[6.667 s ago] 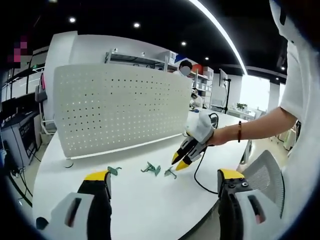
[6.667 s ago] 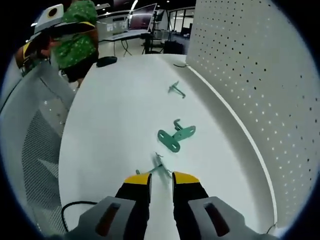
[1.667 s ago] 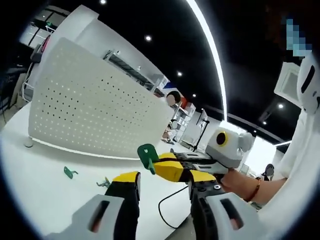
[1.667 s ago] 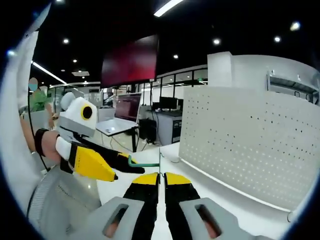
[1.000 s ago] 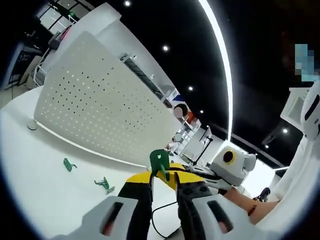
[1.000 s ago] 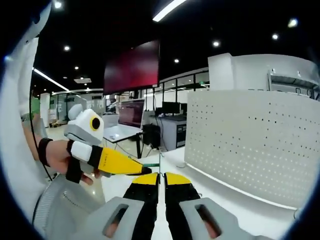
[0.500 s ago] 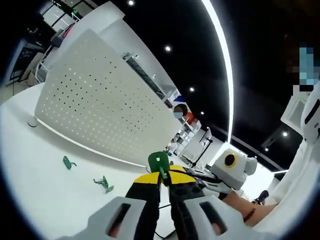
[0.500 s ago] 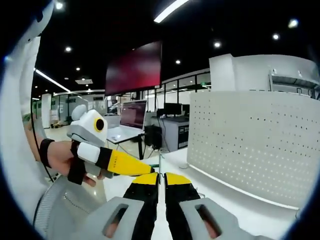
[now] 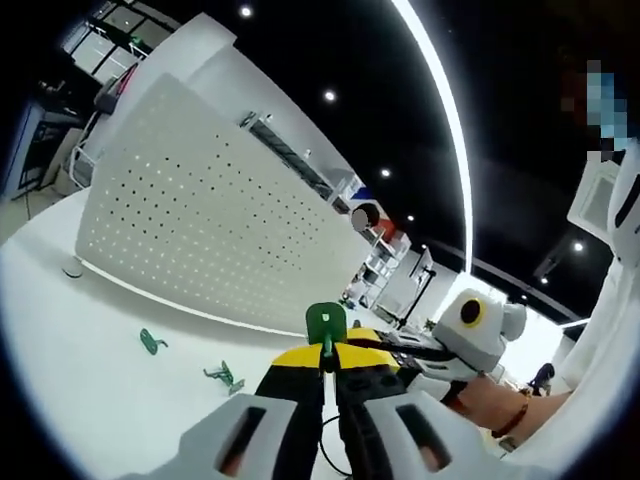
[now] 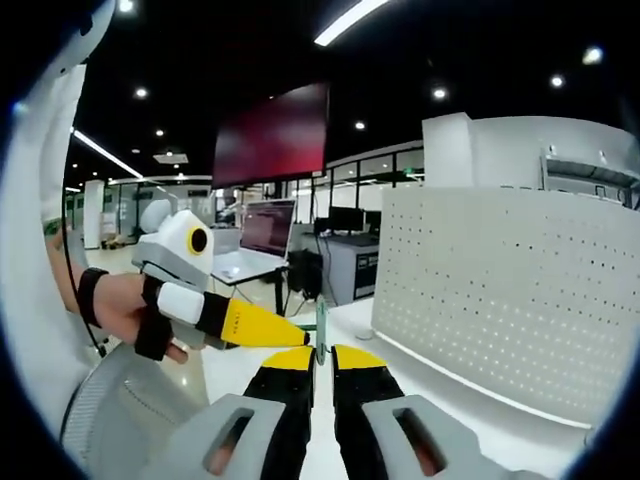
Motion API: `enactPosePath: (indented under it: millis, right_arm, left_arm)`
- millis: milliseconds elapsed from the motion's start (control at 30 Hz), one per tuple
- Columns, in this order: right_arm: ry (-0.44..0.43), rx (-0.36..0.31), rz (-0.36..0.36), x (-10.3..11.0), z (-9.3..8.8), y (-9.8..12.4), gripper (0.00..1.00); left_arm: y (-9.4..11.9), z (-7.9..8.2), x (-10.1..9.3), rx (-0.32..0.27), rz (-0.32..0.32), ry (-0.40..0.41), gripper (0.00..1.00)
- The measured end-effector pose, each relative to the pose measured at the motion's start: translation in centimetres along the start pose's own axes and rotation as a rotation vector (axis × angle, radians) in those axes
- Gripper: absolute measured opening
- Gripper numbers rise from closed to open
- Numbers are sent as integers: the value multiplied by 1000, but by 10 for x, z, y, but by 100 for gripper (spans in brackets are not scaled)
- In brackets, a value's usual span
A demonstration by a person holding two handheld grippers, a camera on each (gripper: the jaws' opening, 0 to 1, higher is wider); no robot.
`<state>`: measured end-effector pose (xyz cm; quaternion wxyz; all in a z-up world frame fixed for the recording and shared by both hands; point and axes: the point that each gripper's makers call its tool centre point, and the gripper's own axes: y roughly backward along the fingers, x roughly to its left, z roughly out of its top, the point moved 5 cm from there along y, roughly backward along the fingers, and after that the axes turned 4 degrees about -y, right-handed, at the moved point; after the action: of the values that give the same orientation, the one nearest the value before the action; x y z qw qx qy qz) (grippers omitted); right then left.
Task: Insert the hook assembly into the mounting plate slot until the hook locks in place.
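Green metal — a small plate with a hole — is seen standing just above the tips of the left gripper in the left gripper view. The yellow-tipped jaws are closed down to a thin gap with the plate's stem pinched between them. Half a second ago the plate sat slightly lower and more to the left in that view, and 1.7 s ago the left jaws were wide apart with the plate carried by the right gripper alone.

In the same view the right gripper is seen coming in from the right, its tips meeting the plate just behind the left jaws; whether it grips the plate from there cannot be told, as the contact is hidden by the left jaws. Two more green hooks are seen lying apart on the white table, in front of the pegboard.

In the right gripper view the plate is seen edge-on as a thin green strip — held upright between the nearly closed right jaws. The left gripper is seen reaching in from the left, its yellow tip touching the strip, with a hand behind it. How hook and plate are joined is too small to be made out.
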<state>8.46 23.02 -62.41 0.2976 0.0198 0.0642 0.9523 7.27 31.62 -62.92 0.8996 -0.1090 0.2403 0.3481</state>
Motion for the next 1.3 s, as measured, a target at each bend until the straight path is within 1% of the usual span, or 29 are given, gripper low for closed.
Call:
enactPosePath:
  millis: [67,133,200,267,367,433,567,700,767,800,867,900,933,967,1067,1167,1233,1267,1300]
  right_arm:
    - [-2,-4,2,0,1,0,5]
    - [-14,11,7,0,-1,-1,6]
    - [8,13,-2,-1,-1,0,6]
    - [-5,12,5,-1,0,1,7]
    - [5,29,-8,-3,-2,2,8]
    - [-10,33,-10,-4,-3,3,9]
    - [-7,48,-19,-4,-6,5,9]
    - [-16,64,-24,-6,-11,7,11]
    - [2,69,-34,-8,-13,9,14]
    - [2,73,-48,-11,-15,9,19]
    - [-1,72,-63,-15,-14,10,23]
    - [6,68,-77,-17,-14,12,24]
    - [7,66,-83,-18,-13,12,24]
    - [0,62,-94,-21,-13,14,25]
    - [-14,56,-112,-27,-15,15,32]
    - [-32,73,-116,-33,-21,19,32]
    - [-39,66,-127,-36,-21,23,33]
    - [-42,65,-131,-37,-21,25,34]
    - [-47,63,-141,-40,-21,27,35]
  left_arm:
    - [0,1,0,-1,-3,-5,3]
    - [1,3,2,-8,8,-12,3]
    - [2,6,4,-18,16,-18,3]
    - [2,8,6,-22,21,-25,3]
    - [3,10,9,-23,30,-36,3]
    - [3,11,11,-23,36,-48,3]
    - [3,13,14,-21,61,-89,2]
    - [2,17,16,-33,74,-116,2]
    - [0,18,16,-31,84,-134,3]
    - [-1,18,17,-23,94,-137,3]
    - [-1,18,20,-6,128,-149,2]
    - [-2,19,20,-3,138,-158,2]
    - [-2,20,19,-6,141,-192,2]
    - [-3,21,19,-8,151,-206,2]
    - [-5,24,18,-17,162,-224,2]
    - [-7,30,16,-39,162,-259,3]
    - [-8,33,17,-31,185,-280,2]
    - [-9,35,19,-31,197,-303,2]
    - [-9,36,19,-32,200,-304,2]
